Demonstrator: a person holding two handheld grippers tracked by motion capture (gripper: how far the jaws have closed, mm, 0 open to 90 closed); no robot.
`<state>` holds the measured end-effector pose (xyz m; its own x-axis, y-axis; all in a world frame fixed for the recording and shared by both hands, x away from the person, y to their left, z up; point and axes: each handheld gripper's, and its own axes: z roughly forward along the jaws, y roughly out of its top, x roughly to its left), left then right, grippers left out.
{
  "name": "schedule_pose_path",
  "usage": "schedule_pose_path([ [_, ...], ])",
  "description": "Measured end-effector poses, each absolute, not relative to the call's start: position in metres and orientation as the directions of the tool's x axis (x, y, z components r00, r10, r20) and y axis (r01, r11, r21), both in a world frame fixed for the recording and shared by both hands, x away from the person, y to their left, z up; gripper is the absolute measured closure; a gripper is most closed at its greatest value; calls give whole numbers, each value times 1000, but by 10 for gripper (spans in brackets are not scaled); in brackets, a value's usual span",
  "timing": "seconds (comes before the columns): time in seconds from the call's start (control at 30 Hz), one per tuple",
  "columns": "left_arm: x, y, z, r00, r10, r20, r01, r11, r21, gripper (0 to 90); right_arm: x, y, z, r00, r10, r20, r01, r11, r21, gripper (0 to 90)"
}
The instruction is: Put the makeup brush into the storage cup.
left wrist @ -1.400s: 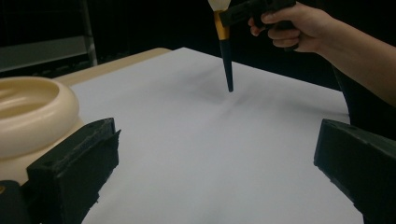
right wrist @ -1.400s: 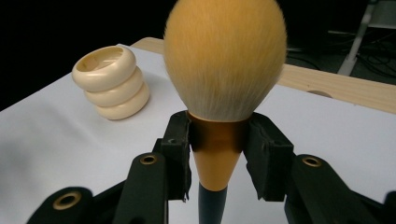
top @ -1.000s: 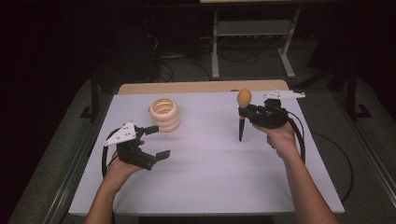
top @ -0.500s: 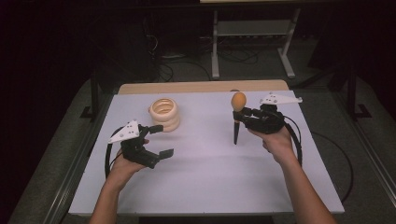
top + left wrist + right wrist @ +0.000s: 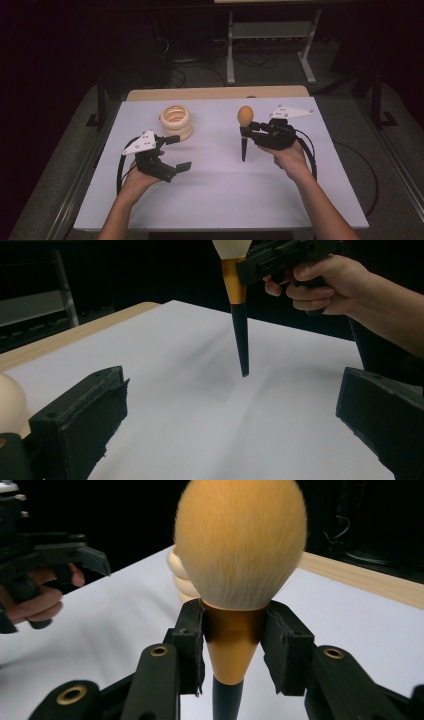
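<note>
The right gripper [image 5: 248, 131] has its jaws clamped on the gold ferrule of a makeup brush [image 5: 235, 595], held upright with the orange bristle head on top and the dark tapered handle pointing down, its tip just above the white surface [image 5: 215, 200] right of centre. The left gripper [image 5: 177, 152], jaws wide apart and holding nothing, hovers near the left edge. A cream ribbed ring holder [image 5: 176, 121] stands toward the far edge, just beyond it.
</note>
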<state>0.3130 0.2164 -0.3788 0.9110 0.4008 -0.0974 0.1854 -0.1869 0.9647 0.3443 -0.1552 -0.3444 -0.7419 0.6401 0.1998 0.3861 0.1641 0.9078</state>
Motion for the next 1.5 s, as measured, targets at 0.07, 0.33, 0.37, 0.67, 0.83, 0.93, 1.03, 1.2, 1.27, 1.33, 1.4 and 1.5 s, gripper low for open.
schedule_pose_path([
  [0.07, 313, 215, -379, 912, 398, -97, 183, -185, 966, 0, 343, -154, -344, -744, 636, 203, 387, 163, 908, 611],
  [0.33, 313, 203, -382, 920, 382, -82, 169, -200, 965, 0, 337, -146, -341, -772, 600, 210, 370, 155, 916, 611],
  [0.37, 312, 202, -382, 921, 381, -86, 172, -197, 965, 0, 336, -145, -340, -775, 593, 218, 375, 153, 914, 611],
  [0.67, 311, 195, -383, 927, 365, -89, 170, -196, 966, 0, 329, -134, -339, -801, 555, 226, 362, 148, 920, 612],
  [0.83, 310, 190, -383, 928, 360, -92, 173, -198, 965, 0, 326, -129, -338, -815, 535, 223, 355, 155, 922, 611],
  [0.93, 308, 188, -384, 931, 351, -100, 177, -194, 965, 24, 324, -126, -338, -821, 525, 224, 350, 153, 924, 611],
  [1.03, 307, 184, -384, 933, 348, -97, 173, -195, 965, 59, 322, -123, -337, -829, 510, 228, 346, 149, 926, 611],
  [1.2, 306, 180, -385, 933, 344, -103, 177, -191, 966, 64, 319, -119, -337, -839, 494, 230, 343, 150, 927, 611],
  [1.27, 306, 179, -384, 932, 344, -110, 182, -186, 966, 64, 318, -117, -337, -842, 484, 237, 344, 143, 928, 611],
  [1.33, 306, 178, -384, 934, 338, -112, 181, -179, 967, 87, 317, -114, -337, -845, 478, 240, 345, 144, 927, 611],
  [1.4, 306, 177, -385, 934, 339, -111, 180, -177, 968, 117, 317, -112, -338, -850, 472, 235, 340, 151, 928, 611],
  [1.5, 305, 175, -385, 933, 341, -113, 181, -174, 968, 141, 315, -109, -339, -853, 464, 239, 342, 151, 927, 611],
])
